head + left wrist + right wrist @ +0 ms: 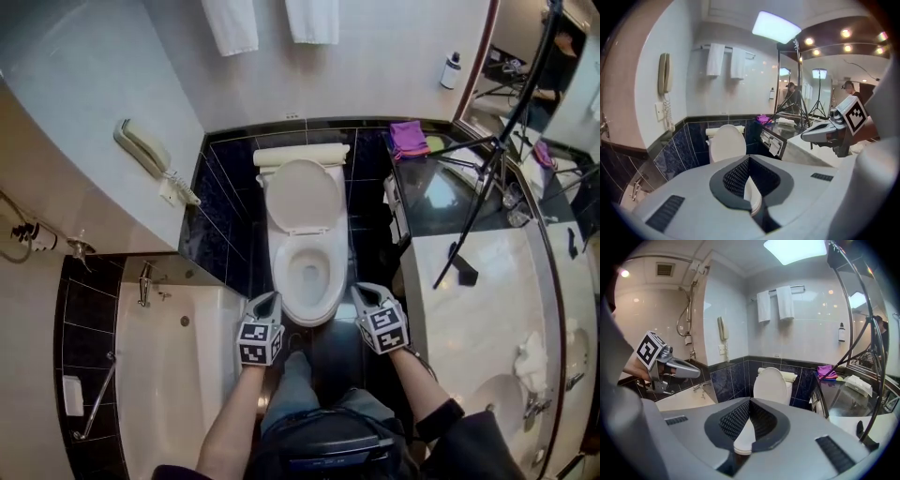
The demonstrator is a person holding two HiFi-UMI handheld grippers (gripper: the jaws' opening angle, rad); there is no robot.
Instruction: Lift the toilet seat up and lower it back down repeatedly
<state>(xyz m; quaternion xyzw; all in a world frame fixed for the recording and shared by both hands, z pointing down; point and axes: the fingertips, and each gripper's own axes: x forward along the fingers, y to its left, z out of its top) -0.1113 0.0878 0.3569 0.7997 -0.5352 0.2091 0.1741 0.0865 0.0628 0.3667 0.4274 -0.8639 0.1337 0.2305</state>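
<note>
While the left gripper (270, 300) and right gripper (363, 291) hung clenched on nothing at the toilet's front, the toilet seat (278, 277) seemingly lay down on the bowl (309, 267), lid (302, 195) upright. Stiff, light, slick plastic, it probably lifted best by its front edge. The bowl showed nothing floating.

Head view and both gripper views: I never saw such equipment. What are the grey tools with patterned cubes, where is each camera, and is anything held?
A person facing a toilet holds one hand tool in each hand: the left gripper and the right gripper; the cubes belong to them. The head view looks down from the person's head. Each gripper view looks along that tool's own fingers. Both pairs are closed, holding nothing. The toilet's lid stands raised.
</note>
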